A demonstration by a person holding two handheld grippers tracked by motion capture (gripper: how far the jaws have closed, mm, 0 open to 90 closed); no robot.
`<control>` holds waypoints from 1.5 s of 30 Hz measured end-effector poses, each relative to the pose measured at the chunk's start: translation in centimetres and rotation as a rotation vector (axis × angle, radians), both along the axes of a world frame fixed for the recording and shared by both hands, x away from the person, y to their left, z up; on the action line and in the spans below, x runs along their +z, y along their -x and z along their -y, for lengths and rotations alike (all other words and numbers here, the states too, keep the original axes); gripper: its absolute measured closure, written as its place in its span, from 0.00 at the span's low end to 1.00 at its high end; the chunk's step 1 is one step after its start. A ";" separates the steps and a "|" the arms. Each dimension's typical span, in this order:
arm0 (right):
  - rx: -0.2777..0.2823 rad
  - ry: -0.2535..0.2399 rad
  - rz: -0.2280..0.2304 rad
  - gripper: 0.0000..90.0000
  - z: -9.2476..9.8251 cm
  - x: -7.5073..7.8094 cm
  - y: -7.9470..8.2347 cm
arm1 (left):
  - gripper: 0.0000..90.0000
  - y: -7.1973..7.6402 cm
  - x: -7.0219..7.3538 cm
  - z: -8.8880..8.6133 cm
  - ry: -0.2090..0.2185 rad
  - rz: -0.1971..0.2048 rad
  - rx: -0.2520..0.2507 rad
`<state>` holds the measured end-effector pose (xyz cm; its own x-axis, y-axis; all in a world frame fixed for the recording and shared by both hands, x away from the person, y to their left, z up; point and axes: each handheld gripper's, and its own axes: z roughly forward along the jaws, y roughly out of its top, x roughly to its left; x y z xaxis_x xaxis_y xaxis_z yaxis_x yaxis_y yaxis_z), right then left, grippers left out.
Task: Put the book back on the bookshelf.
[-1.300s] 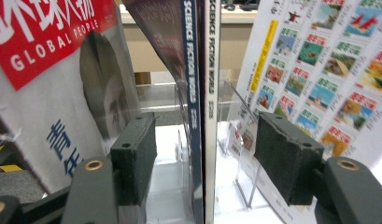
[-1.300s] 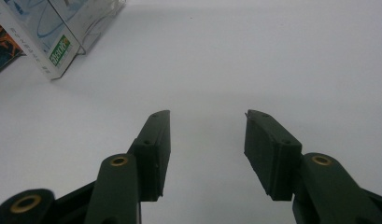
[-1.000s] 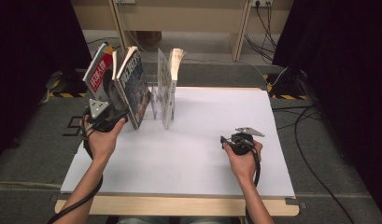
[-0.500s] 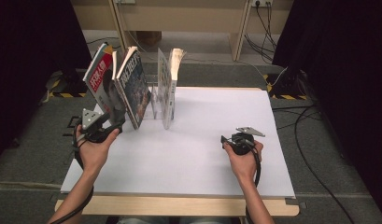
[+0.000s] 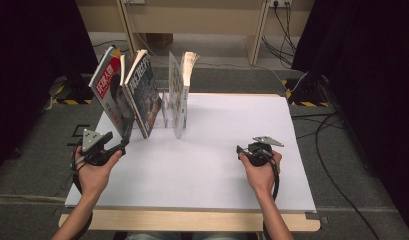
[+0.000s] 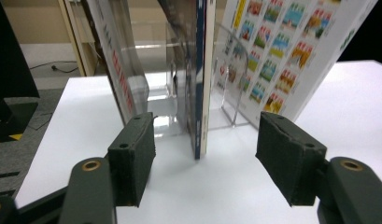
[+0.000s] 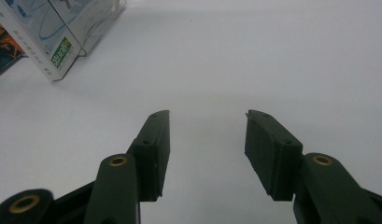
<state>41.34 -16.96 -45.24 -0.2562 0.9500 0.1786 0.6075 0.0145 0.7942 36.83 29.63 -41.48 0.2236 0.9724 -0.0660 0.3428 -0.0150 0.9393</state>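
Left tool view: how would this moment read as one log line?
left tool: open, empty | books: leaning in clear rack | right tool: open, empty | table

Black curtains [image 5: 37, 65], wooden desk legs [image 5: 255, 30], floor cables [image 5: 332, 145].

Overhead light is falling evenly on the white rectangular tabletop [image 5: 202, 165], which is reading bright while the black curtains [image 5: 37, 60] at both sides are sinking to near black. Soft, short shadows are lying under the standing magazines [image 5: 142, 95]. In the left gripper view, glare is streaking the clear acrylic rack [image 6: 188, 70], and the black padded jaws are showing slightly soft. In the right gripper view, the tabletop is looking greyish, and the corners are bending and dimming.
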 end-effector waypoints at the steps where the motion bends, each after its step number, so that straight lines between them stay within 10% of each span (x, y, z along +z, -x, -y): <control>1: 0.000 0.000 0.001 0.57 0.0 0.0 0.0 | 0.40 0.1 -0.1 -0.1 0.001 -0.004 0.000; 45: 0.005 0.014 -0.009 0.57 -0.1 -0.5 -0.1 | 0.40 2.9 -6.7 -4.4 0.027 -0.163 0.053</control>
<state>41.39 -16.86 -45.72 -0.2591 0.9512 0.1678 0.6143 0.0282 0.7886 33.89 34.00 -48.18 0.1559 0.9801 -0.1230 0.4899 0.0314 0.8712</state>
